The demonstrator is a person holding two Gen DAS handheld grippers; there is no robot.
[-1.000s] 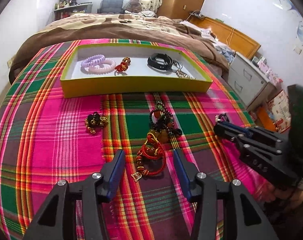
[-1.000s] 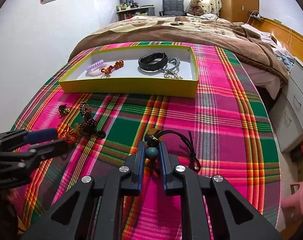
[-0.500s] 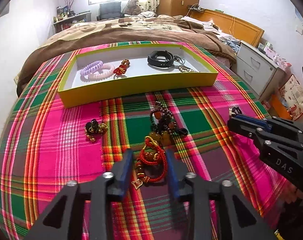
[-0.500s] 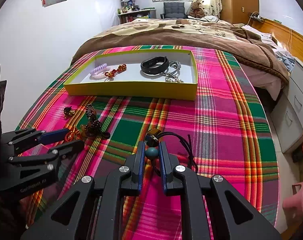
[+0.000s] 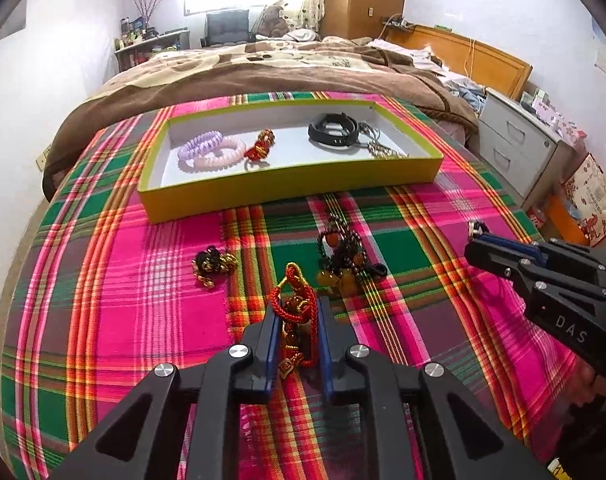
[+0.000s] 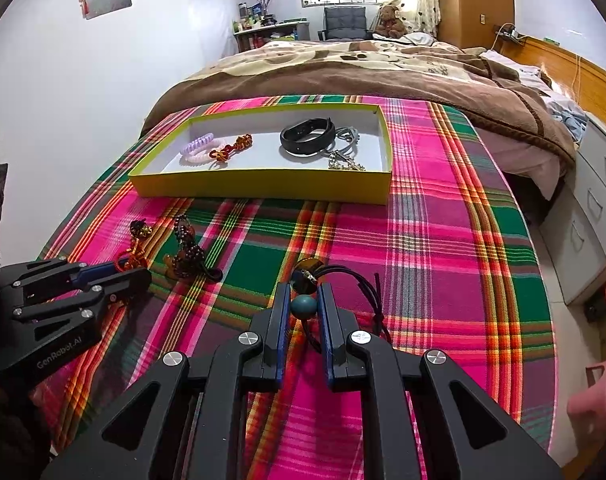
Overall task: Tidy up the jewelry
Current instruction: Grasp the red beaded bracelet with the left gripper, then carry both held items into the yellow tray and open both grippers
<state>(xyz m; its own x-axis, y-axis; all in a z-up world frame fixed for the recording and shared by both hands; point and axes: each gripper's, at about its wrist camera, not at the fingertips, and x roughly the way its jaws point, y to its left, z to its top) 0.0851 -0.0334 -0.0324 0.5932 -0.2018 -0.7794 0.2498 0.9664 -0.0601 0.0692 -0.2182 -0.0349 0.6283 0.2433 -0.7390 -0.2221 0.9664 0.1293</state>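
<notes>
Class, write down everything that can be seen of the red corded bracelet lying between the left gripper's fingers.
The red corded bracelet is a loop of twisted red cord ending in a small knotted ring at its far end, strung with amber-brown beads and a small gold charm at the near end. It lies bunched on the plaid cloth, short of the yellow tray. The left gripper has just been closing; its blue pads press the cord from both sides.
</notes>
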